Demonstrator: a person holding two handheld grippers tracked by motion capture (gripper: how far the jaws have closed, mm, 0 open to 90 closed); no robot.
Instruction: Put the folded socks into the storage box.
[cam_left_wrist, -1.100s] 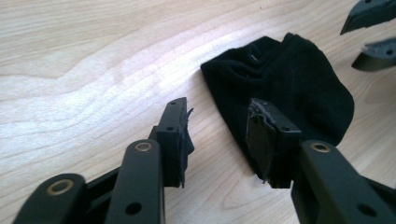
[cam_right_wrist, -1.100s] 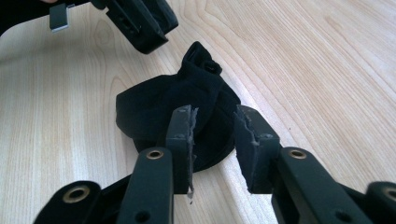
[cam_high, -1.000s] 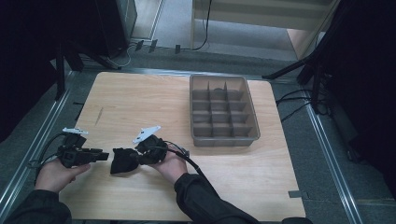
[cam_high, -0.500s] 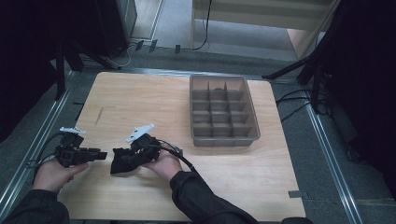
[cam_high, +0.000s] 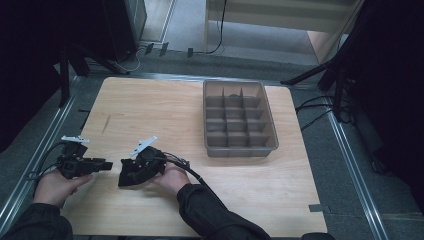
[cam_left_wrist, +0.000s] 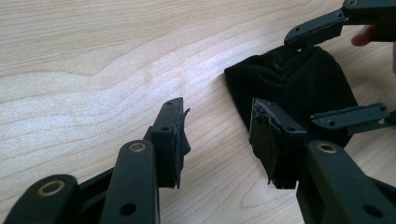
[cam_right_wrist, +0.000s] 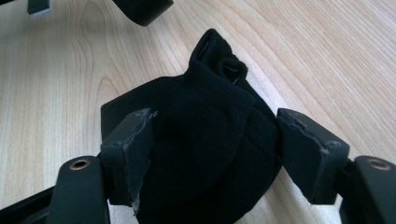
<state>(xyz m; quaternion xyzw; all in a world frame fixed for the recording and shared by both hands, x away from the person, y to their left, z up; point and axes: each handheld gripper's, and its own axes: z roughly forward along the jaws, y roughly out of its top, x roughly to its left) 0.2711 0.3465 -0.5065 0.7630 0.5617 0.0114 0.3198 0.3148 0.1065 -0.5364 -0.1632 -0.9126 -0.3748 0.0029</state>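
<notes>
Sock (cam_right_wrist: 201, 140) lay bunched on the counter (cam_high: 165, 110) between your right gripper (cam_right_wrist: 215, 154), whose fingers had just been opening and stood released around it. Your left gripper (cam_left_wrist: 217, 135) waited just beside it, fingers spread and empty. Closing could have pinched a single loose fold, letting the bundle unroll

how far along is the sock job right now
Early, by the look of it. The black sock lies bunched on the table; nothing sits clearly in the divided tray. The right claw straddles the sock, jaws just opened. The left claw waits open beside it. Regripping and placing appear left.
</notes>
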